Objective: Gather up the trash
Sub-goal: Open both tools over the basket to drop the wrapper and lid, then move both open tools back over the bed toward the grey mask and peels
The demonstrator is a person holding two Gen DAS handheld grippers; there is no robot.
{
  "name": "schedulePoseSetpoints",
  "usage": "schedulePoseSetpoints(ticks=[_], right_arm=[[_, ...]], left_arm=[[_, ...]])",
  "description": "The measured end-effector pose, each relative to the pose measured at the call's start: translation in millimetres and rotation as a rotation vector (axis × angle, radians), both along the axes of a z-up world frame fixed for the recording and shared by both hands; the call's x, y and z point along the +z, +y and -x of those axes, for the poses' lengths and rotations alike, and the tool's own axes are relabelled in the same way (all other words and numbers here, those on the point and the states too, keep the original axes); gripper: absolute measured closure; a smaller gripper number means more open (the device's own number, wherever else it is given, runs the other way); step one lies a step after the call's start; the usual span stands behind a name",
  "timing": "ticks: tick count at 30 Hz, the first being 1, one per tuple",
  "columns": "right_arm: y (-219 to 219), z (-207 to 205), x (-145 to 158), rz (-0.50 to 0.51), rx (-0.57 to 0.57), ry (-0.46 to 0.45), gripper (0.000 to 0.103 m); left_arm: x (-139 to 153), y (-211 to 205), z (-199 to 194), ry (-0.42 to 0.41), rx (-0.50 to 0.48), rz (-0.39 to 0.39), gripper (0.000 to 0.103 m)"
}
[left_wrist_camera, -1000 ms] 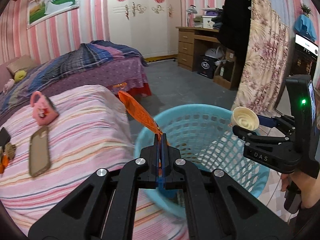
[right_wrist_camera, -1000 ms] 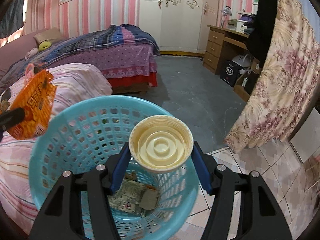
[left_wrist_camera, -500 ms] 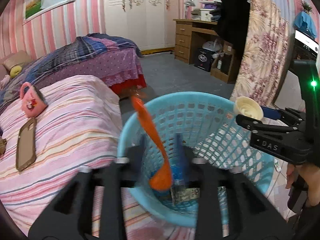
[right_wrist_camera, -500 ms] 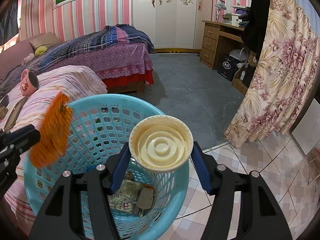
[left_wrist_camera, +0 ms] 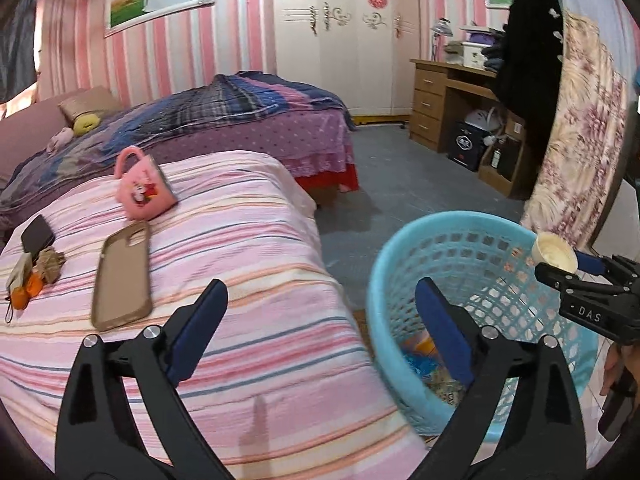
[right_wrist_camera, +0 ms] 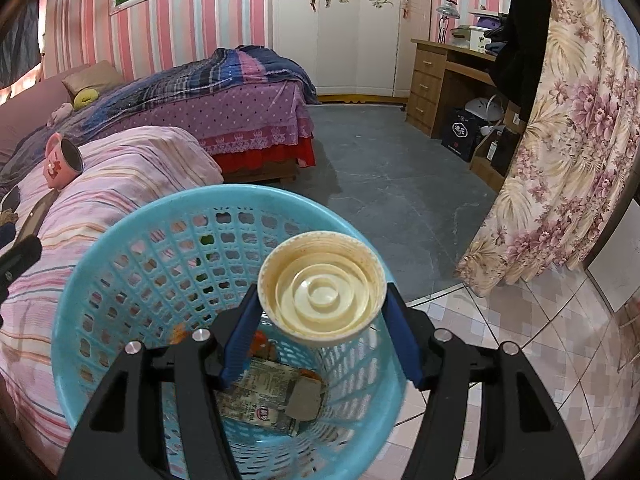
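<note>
A light blue plastic basket (left_wrist_camera: 400,248) (right_wrist_camera: 100,264) stands on the floor beside the pink striped bed (left_wrist_camera: 260,240). Inside it lie an orange wrapper (left_wrist_camera: 424,346) (right_wrist_camera: 260,340) and a printed paper packet (right_wrist_camera: 264,396). My left gripper (left_wrist_camera: 320,284) hangs over the bed's edge just left of the basket; its jaws are opening wide and nothing is between them. Over the basket's mouth, my right gripper (right_wrist_camera: 322,304) (left_wrist_camera: 560,266) is shut on a cream round cup (right_wrist_camera: 322,300) (left_wrist_camera: 554,252).
On the bed lie a pink mug (left_wrist_camera: 144,192), a brown phone case (left_wrist_camera: 122,276), a dark phone (left_wrist_camera: 38,236) and small oddments (left_wrist_camera: 32,276). A second bed (left_wrist_camera: 240,120), a wooden desk (left_wrist_camera: 448,100) and a floral curtain (left_wrist_camera: 580,140) ring the grey floor.
My left gripper opened and let go of the orange wrapper, which dropped into the basket. It then swung left toward the bed. The right gripper kept still with the cup.
</note>
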State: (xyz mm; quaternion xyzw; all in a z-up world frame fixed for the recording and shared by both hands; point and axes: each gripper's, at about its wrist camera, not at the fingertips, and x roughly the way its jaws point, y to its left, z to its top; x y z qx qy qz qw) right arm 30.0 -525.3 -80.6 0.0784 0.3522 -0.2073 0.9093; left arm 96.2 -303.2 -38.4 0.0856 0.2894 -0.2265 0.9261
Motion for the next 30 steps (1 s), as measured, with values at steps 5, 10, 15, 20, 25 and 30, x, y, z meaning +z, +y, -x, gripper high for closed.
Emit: schedulePoseSetpoints(ticks=[5, 10, 15, 20, 25, 30], right_arm=[[13, -8, 5, 0.003, 0.0, -0.013, 0.025], [26, -17, 7, 0.019, 0.008, -0.008, 0.017], [42, -27, 13, 0.046, 0.007, -0.01, 0.013], [62, -38, 20, 0.058, 0.033, -0.025, 0.01], [91, -52, 28, 0.097, 0.07, -0.039, 0.01], [112, -67, 30, 0.068, 0.087, -0.051, 0.009]], left_arm=[[7, 21, -2, -0.031, 0.035, -0.004, 0.008], [13, 47, -8, -0.039, 0.074, 0.007, 0.007], [18, 74, -16, -0.046, 0.118, 0.001, 0.006], [24, 105, -22, -0.064, 0.167, -0.009, 0.006], [29, 142, -32, -0.081, 0.216, -0.025, 0.006], [36, 181, -48, -0.081, 0.265, -0.009, 0.006]])
